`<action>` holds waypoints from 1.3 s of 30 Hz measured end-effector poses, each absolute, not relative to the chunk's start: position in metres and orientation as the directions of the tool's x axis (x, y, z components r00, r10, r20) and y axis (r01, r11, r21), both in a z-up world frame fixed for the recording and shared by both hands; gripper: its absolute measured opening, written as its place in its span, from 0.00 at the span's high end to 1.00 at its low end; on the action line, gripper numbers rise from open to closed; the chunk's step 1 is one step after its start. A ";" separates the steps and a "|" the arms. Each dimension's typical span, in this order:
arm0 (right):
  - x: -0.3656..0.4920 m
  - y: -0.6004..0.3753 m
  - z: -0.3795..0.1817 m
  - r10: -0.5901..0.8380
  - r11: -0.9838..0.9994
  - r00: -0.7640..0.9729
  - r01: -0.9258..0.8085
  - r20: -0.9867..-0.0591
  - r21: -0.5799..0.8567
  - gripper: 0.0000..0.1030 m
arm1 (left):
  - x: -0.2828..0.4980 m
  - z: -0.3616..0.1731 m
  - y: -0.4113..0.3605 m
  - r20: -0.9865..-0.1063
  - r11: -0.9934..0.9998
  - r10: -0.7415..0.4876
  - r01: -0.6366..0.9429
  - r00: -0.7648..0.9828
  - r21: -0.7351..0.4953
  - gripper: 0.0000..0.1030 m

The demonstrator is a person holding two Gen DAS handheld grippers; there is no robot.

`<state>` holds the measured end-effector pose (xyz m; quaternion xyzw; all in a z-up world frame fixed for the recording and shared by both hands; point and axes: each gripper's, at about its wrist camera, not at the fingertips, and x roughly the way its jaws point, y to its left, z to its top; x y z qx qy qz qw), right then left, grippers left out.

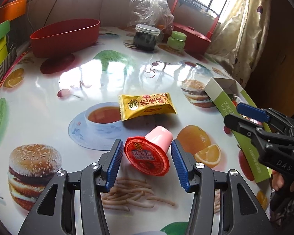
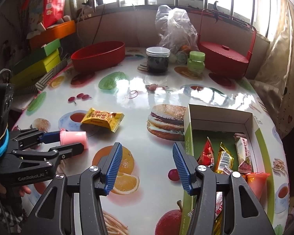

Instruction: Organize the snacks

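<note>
1. The left gripper (image 1: 145, 164) is seen lowered over the table (image 1: 49, 105), its blue ribbed pads set roughly half apart.
2. A pink jelly cup (image 1: 152, 152) with a red foil lid lies on its side between those pads. A gap is visible on each side of the cup; no contact by either pad is observed, so the cup is not gripped.
3. In the right wrist view the same cup (image 2: 73, 138) is seen between the left gripper's (image 2: 68, 141) fingers, resting on the table.
4. The right gripper (image 2: 146, 166) is held about half open above the table, with nothing between its pads. It stands just left of the green-and-white box (image 2: 188, 137).
5. That box is open at the top and lies near the table's right edge. Several wrapped snacks are seen inside it, among them a red packet (image 2: 206, 152), a gold packet (image 2: 224, 158) and a pale bar (image 2: 244, 152); an orange jelly cup (image 2: 257, 180) lies at the near end.
6. A yellow snack packet (image 1: 147, 105) lies flat on the table just beyond the pink cup, apart from it.
7. At the far side, a red oval tub (image 1: 64, 37), a dark jar with a white lid (image 1: 146, 38), a small green jar (image 1: 176, 40) and a red lidded basket (image 2: 223, 58) are noted.
</note>
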<state>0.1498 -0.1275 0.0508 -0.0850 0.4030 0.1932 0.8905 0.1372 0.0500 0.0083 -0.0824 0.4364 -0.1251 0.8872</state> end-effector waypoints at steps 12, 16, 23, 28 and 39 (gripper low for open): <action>0.155 -0.111 0.047 0.255 0.903 0.591 -0.429 -0.765 -0.030 0.48 | 0.129 0.008 0.061 -0.727 0.944 -0.323 0.147 0.606 -0.296 0.55; 0.158 -0.098 0.047 0.265 0.887 0.583 -0.461 -0.768 -0.043 0.48 | 0.124 0.008 0.069 -0.727 0.948 -0.303 0.121 0.616 -0.293 0.56; 0.178 -0.079 0.045 0.350 0.848 0.523 -0.529 -0.777 0.025 0.48 | 0.117 0.008 0.095 -0.730 0.953 -0.258 0.042 0.633 -0.300 0.56; 0.193 -0.064 0.038 0.406 0.808 0.458 -0.584 -0.791 0.077 0.48 | 0.112 0.006 0.111 -0.732 0.953 -0.239 0.009 0.638 -0.303 0.56; 0.220 -0.026 0.030 0.417 0.727 0.402 -0.686 -0.815 0.033 0.48 | 0.107 0.005 0.118 -0.726 0.947 -0.247 0.001 0.642 -0.321 0.56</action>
